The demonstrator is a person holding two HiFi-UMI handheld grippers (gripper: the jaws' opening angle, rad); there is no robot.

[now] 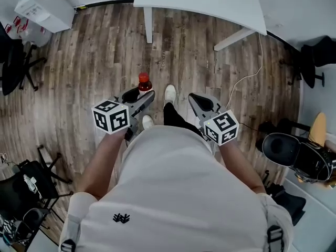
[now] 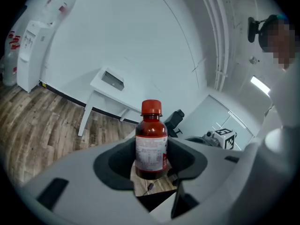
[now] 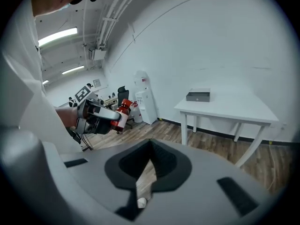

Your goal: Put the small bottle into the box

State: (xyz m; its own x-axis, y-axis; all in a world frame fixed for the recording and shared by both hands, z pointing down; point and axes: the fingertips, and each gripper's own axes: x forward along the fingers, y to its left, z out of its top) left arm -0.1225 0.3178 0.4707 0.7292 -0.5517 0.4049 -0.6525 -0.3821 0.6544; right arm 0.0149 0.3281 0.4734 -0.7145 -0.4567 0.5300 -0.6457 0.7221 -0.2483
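Small bottle (image 2: 151,142), red cap, white label: standing upright in the air over the wooden floor (image 1: 79,77), well apart from the box.

Left tongs (image 1: 140,97): gripping the small bottle by its lower body, jaws pressing on both sides.

Right tongs (image 3: 150,144): hanging closed and carrying nothing, jaw tips meeting.

Box (image 3: 198,95), grey, low: lying by the far edge of the white tabletop (image 3: 234,107), against the wall.
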